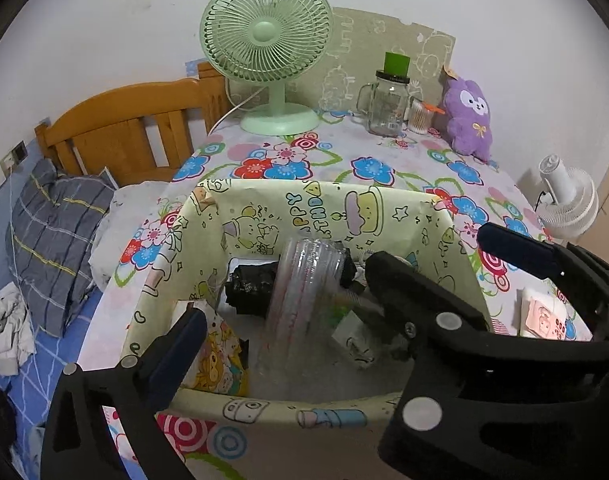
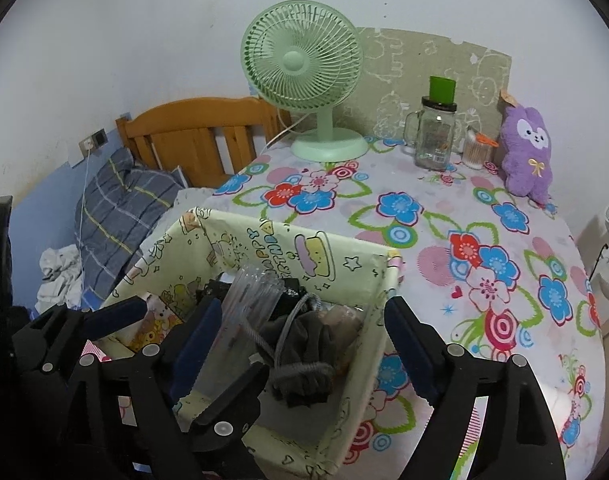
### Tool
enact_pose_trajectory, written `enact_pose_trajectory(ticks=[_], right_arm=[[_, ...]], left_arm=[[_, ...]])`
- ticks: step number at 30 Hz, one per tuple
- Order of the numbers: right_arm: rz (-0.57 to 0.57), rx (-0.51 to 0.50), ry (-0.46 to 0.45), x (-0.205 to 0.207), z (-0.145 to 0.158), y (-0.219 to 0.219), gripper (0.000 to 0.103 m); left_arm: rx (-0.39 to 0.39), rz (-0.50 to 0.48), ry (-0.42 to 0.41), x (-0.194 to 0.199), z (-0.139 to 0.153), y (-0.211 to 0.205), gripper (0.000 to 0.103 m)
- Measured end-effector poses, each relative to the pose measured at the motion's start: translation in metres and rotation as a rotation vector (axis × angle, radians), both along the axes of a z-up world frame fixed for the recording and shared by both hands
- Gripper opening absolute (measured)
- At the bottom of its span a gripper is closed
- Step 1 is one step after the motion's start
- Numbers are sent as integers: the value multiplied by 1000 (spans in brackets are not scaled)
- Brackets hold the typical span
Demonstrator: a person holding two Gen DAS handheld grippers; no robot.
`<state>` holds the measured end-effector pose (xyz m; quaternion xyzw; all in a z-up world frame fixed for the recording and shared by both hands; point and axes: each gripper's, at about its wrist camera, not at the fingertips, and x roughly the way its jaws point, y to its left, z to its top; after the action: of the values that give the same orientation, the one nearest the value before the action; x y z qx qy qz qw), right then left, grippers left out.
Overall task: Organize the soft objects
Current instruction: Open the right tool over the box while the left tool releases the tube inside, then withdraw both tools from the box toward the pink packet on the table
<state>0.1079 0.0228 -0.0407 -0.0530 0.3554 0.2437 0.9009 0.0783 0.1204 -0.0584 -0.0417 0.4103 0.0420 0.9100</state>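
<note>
Left hand-held gripper (image 1: 340, 276) spread wide over the patterned box (image 1: 460, 240), gripping nothing. Right hand-held gripper (image 2: 300, 316) likewise released, above grey soft cloth (image 2: 304, 344) lying inside the box on the floral table (image 2: 484, 216).

the right gripper's arm (image 1: 444, 320) is covering the box's (image 1: 288, 196) right contents; the clear tube bundle (image 1: 304, 280) is hiding the black item (image 1: 250, 286) behind it.
</note>
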Motion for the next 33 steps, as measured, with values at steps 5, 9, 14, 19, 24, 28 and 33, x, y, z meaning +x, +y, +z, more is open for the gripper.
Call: enact_pose_trajectory(ticks=[5, 9, 14, 19, 24, 28, 33], right_arm=[[-12, 8, -22, -6, 7, -11, 87], [-25, 16, -40, -12, 14, -23, 87], [-51, 39, -70, -22, 27, -40, 93], [-68, 49, -104, -31, 39, -55, 96], [-91, 57, -131, -41, 50, -73, 97], [-115, 65, -149, -49, 56, -87, 98], [-148, 76, -166, -57, 60, -107, 99]], left_arm=[[40, -7, -28, -6, 9, -13, 103], [52, -32, -73, -14, 20, -25, 103], [51, -46, -136, -23, 34, -39, 102], [61, -58, -160, -28, 44, -55, 98], [55, -76, -181, -35, 54, -72, 97], [56, -95, -203, -41, 59, -85, 97], [52, -127, -217, -45, 64, -104, 97]])
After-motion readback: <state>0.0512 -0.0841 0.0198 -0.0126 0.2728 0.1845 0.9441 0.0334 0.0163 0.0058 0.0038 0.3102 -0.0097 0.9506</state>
